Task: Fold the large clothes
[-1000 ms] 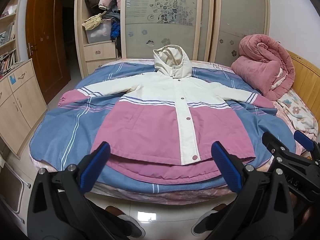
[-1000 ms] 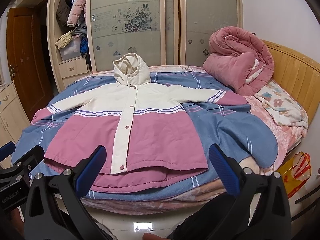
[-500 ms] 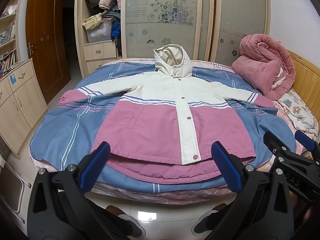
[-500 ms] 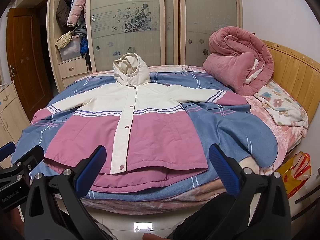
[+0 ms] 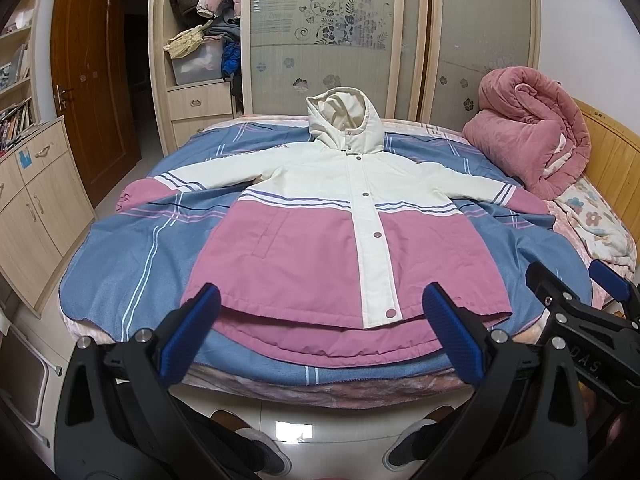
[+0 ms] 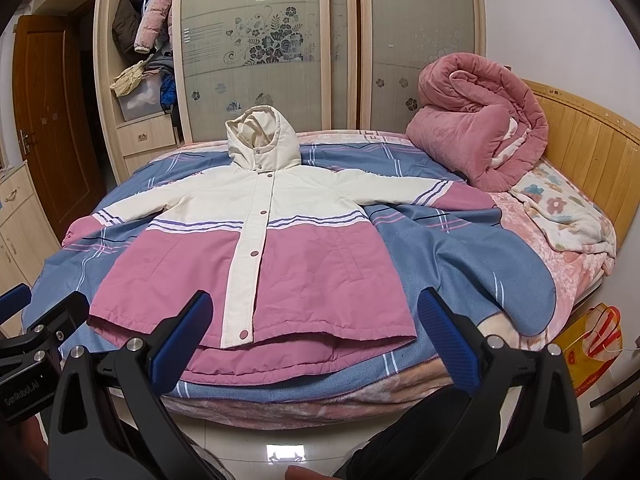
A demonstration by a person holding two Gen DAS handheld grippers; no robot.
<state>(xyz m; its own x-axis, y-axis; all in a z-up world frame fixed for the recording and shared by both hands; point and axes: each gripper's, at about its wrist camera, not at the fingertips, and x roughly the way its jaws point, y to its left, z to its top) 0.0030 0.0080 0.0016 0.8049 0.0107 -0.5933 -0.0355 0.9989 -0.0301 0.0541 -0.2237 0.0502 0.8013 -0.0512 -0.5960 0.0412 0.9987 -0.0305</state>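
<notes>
A hooded jacket point(image 5: 320, 240) point(image 6: 280, 248), cream on top and pink below, lies flat and snapped closed on the blue striped blanket point(image 5: 132, 264) point(image 6: 460, 264), sleeves spread to both sides, hood toward the wardrobe. My left gripper point(image 5: 320, 334) hangs open over the floor just short of the jacket's hem, nothing between its blue pads. My right gripper point(image 6: 314, 338) is open too, also in front of the hem; its tips point(image 5: 572, 288) show at the right edge of the left wrist view. The left gripper's tip point(image 6: 44, 312) appears at the left edge of the right wrist view.
A rolled pink quilt point(image 5: 532, 132) point(image 6: 476, 128) sits at the bed's far right by the wooden headboard point(image 6: 588, 148). A wardrobe with sliding glass doors point(image 5: 328, 40) stands behind the bed. A low cabinet point(image 5: 36, 200) lines the left wall. The person's feet point(image 5: 256, 448) stand on glossy tile.
</notes>
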